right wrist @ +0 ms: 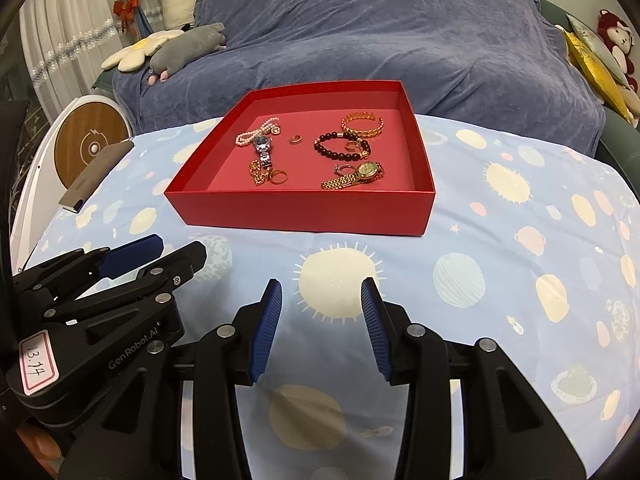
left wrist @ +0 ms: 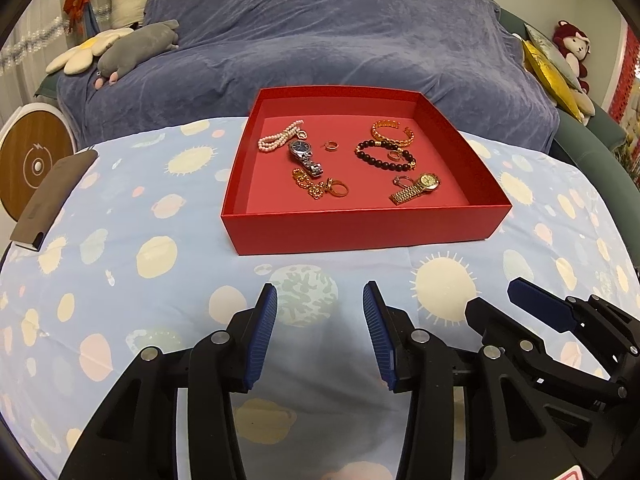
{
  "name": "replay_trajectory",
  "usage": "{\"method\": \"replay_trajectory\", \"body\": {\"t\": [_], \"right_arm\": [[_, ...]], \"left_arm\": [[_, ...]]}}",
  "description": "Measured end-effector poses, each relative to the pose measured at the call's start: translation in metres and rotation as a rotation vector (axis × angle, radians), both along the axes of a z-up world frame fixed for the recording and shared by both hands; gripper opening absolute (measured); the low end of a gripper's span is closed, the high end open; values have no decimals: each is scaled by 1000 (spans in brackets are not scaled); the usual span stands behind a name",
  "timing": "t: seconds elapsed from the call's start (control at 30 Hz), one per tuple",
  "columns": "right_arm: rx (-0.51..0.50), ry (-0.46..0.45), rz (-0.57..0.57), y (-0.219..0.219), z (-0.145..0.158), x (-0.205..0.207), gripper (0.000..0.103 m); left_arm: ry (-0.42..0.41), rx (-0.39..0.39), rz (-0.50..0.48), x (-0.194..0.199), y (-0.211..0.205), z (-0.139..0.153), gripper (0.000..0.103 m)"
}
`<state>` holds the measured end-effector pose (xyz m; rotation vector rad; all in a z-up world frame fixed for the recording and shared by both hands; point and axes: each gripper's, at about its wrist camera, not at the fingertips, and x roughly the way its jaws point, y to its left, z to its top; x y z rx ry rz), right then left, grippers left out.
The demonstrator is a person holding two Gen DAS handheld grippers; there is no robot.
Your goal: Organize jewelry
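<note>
The red box (left wrist: pixel 366 228) of jewelry lies ahead of both; the left hand-held gripper (left wrist: pixel 320 300) and right hand-held gripper (right wrist: pixel 322 296) hang part-open and empty short of its near wall, neither clearly nearer.

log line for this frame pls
left claw: open, empty | right claw: open, empty | red box: all jewelry inside | both short of box

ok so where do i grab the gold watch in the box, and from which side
Probably the gold watch is best taken across its strap, coming down from above. It lies flat on the floor of the red box, whose walls block a sideways approach. The strap is narrow and stretches toward the near wall, away from the ring beside the round dial. The right gripper looks better placed.
</note>
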<state>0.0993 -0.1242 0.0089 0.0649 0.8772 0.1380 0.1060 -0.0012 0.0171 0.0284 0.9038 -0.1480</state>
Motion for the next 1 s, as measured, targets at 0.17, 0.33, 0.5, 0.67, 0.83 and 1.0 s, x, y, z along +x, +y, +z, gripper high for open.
{"method": "replay_trajectory", "body": {"t": [0.17,0.33,0.5,0.67,0.83,1.0], "right_arm": [[-2,-4,-8,0,0,-1,40],[-8,-9,-33,-3,0,-3,46],[-12,-29,-66,-8,2,-3,60],[-29,-37,-79,-8,3,-3,66],[-38,-52,-107,-11,4,-5,75],[-47,-61,-117,-11,5,-6,77]], "left_arm": [[-10,12,9,-1,1,1,49],[-16,22,39,-1,4,0,59],[-22,19,69,0,10,1,69],[-31,41,78,0,10,2,73],[-36,37,83,-1,11,3,74],[-39,36,89,-3,11,4,74]]}}
